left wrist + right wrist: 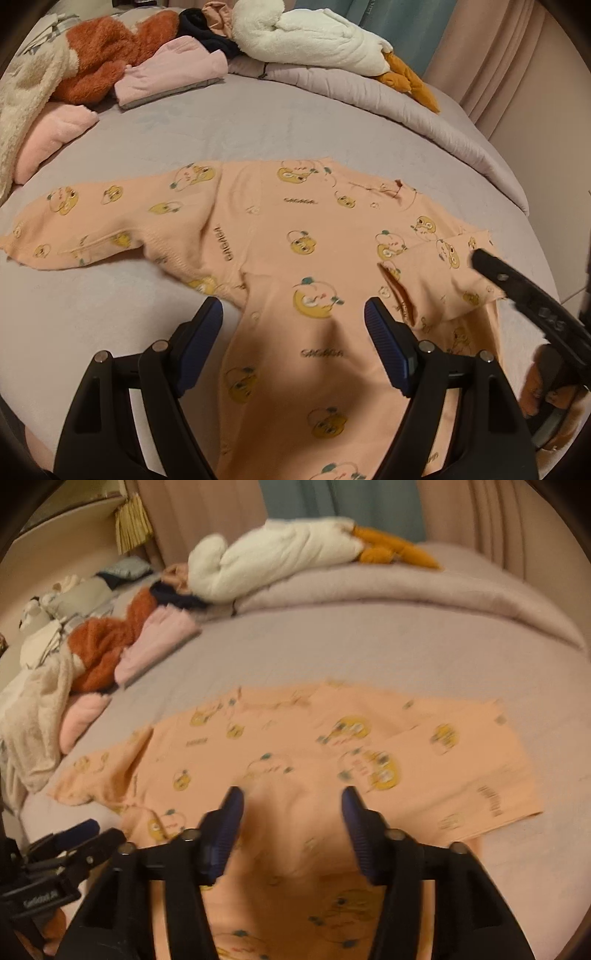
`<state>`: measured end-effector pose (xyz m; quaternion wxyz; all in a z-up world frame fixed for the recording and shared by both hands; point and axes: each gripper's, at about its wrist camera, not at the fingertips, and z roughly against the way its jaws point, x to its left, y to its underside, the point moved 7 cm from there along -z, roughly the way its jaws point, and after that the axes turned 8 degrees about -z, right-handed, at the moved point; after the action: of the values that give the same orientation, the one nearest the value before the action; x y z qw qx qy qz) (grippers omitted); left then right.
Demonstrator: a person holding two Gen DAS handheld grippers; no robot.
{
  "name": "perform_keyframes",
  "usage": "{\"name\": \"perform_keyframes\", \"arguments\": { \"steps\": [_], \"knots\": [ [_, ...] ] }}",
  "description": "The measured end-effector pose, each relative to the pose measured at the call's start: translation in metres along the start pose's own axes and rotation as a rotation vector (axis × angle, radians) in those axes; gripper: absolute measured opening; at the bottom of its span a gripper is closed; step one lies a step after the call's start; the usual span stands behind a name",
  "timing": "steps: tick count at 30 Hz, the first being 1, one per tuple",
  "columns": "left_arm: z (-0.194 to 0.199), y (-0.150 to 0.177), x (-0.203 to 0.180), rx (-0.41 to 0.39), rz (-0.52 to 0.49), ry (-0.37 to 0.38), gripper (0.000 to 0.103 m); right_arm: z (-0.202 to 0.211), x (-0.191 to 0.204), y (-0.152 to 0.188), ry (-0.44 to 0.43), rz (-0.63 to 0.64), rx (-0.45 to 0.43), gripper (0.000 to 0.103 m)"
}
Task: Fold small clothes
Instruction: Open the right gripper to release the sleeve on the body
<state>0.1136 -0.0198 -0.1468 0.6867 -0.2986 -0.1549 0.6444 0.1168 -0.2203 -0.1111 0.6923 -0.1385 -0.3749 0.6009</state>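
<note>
Your biggest risk here is undoing the fold you already have. The right sleeve (443, 273) lies folded in over the body of the peach top (288, 236), and it is only resting there; if your right gripper (291, 805) drags across the cloth as it moves, that flap is likely to slide back out or bunch up. Its jaws stand apart with nothing pinched between them, only the fabric lying underneath, so mind the pads don't snag a ridge of cloth.

Your left gripper (293, 314) is also spread wide, empty, hanging over the lower body near the armpit of the left sleeve (103, 221). If you close there, you may catch both layers of the body instead of the sleeve, and the whole top will shift on the bed (258, 125), which looks smooth enough to let it slip.

The top lies flat near the middle of the bed, well apart from the pile of clothes (110, 70) at the far side. It is thin, soft, peach-coloured, printed with yellow cartoon faces, neck to the right in your left camera. The left sleeve is stretched out, a little rumpled at the seam.
</note>
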Motion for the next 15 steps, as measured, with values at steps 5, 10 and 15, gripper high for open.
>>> {"name": "perform_keyframes", "arguments": {
  "steps": [5, 10, 15],
  "knots": [
    [-0.009, -0.012, -0.018, -0.013, -0.011, 0.016, 0.080, 0.024, -0.028, -0.019, 0.066, -0.051, -0.093, 0.071],
    [-0.019, -0.024, -0.037, -0.011, 0.015, 0.094, 0.080, 0.036, -0.048, -0.038, 0.153, -0.083, -0.143, 0.072],
    [-0.039, -0.024, -0.060, 0.037, -0.001, 0.155, 0.078, 0.035, -0.053, -0.046, 0.205, -0.068, -0.165, 0.076]
  ]
}}
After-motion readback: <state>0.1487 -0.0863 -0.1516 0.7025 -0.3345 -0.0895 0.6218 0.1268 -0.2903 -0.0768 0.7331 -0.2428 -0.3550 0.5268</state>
